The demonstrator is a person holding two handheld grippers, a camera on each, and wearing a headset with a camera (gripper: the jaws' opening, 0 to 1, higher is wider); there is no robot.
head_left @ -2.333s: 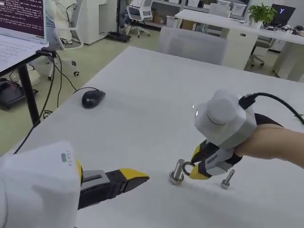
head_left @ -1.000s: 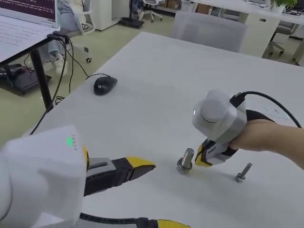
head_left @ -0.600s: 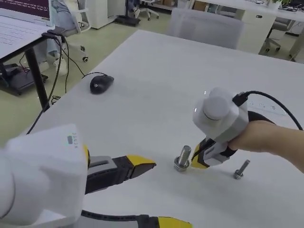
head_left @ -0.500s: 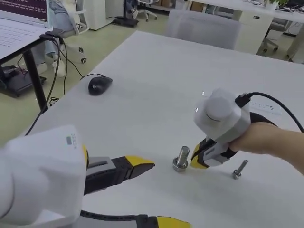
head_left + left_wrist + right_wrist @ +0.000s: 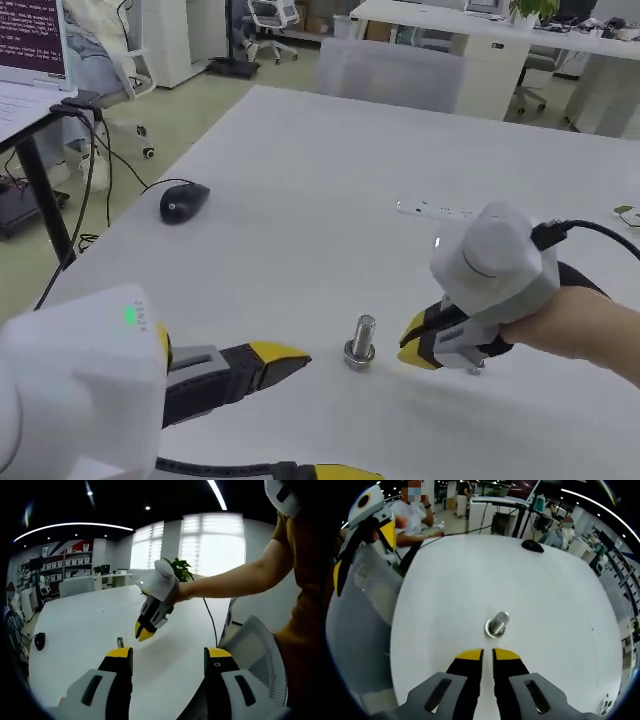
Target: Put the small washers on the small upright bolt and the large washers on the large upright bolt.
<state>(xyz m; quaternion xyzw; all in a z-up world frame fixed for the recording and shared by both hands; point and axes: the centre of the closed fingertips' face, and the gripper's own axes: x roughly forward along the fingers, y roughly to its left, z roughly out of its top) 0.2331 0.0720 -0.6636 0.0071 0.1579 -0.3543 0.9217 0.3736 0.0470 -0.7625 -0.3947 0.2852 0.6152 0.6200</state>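
Steel large upright bolt [image 5: 361,338] stands lower centre on white table [image 5: 300,200], silvery washer [image 5: 356,354] apparently round its base. Yellow-tipped right gripper [image 5: 488,653] sits just beside it, jaws nearly closed, empty. Yellow-tipped left gripper [image 5: 168,652] gapes wide, empty. Washers likely light, stiff, slippery: pinch by the rim.

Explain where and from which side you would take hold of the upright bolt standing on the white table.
Grip the bolt by its bare shaft, above the wider ring at its foot, coming in level from the side. It stands upright and slim, so jaws closing across the shaft should seat well; the foot sits flat on the table.
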